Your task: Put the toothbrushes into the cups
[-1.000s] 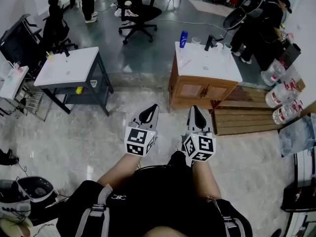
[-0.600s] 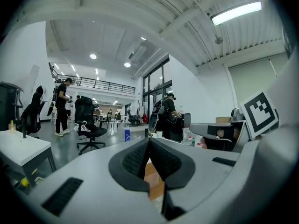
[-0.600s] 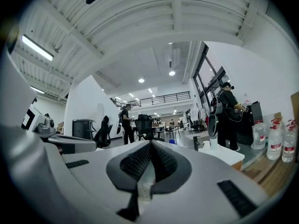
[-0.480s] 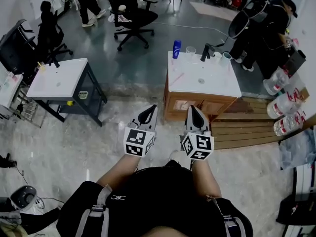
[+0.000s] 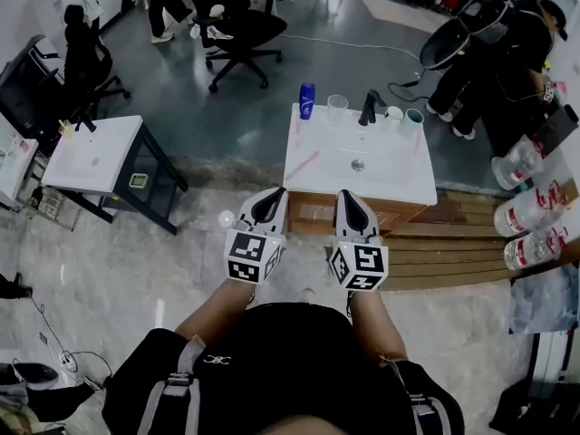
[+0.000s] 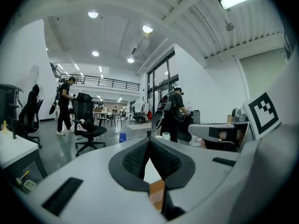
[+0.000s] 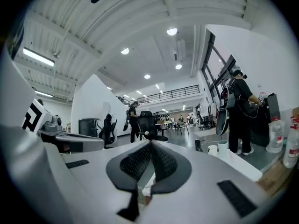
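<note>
Room: open workshop hall, pale marbled floor [image 5: 109, 270] underfoot, darker grey floor farther off.
Left gripper [image 5: 269, 205]: held level in front of the body, jaws closed tip to tip, nothing between them.
Right gripper [image 5: 352, 205]: beside the left, also level, jaws closed and empty.
Surface [image 5: 399, 166]: white washstand top on a wooden cabinet, straight ahead of both grippers and just beyond their tips in the head view.
Toothbrush [image 5: 304, 163]: thin pink streak lying flat on the left part of the surface, ahead of the left gripper and apart from it. It is too small to be sure of, and no others can be made out.
Basin [image 5: 358, 164]: set into the middle of the surface.
Back edge, left to right: blue bottle [image 5: 307, 101], clear cup [image 5: 337, 108], black faucet [image 5: 368, 109], white cup [image 5: 393, 113], teal cup [image 5: 413, 118].
Beyond: office chair [image 5: 237, 27]; people standing at the edges.
Step in hand: approach, with nothing grasped yet.
Next move calls for: opening a gripper, lowering it onto the toothbrush, closing along the handle, then carrying it to a cup at the back.
</note>
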A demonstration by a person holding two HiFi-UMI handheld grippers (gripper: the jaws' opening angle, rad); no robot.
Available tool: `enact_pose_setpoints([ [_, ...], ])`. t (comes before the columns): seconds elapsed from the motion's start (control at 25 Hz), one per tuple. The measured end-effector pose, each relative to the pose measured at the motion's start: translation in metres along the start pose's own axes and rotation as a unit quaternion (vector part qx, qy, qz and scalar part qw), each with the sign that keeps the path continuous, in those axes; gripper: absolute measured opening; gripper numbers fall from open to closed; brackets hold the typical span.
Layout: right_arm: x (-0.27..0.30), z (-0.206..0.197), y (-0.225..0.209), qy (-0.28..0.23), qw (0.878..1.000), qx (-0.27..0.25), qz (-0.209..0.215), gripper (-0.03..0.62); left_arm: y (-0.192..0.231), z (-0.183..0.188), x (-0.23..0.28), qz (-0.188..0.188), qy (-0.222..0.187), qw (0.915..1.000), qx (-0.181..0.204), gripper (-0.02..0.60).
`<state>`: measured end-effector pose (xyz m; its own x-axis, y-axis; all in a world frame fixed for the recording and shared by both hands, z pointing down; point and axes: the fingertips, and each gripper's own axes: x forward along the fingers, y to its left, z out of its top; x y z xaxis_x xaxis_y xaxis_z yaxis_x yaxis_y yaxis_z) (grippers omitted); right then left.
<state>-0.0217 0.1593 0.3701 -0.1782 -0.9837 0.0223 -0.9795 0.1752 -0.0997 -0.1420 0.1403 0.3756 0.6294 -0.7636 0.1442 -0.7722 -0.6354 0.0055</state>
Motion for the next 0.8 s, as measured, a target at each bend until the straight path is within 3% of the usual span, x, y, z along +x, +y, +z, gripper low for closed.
enact_pose_setpoints([
  [0.28,0.029,-0.013,-0.061,0.022,0.999,0.022,0.010,0.015,-0.018,0.000,0.060,0.009,0.018,0.9998,0.003,0.014],
  [0.8,0.094,-0.015,-0.103,0.032,0.999,0.028,0.026,0.015,-0.006,0.004,0.143,0.007,0.014,0.9999,0.004,0.014],
])
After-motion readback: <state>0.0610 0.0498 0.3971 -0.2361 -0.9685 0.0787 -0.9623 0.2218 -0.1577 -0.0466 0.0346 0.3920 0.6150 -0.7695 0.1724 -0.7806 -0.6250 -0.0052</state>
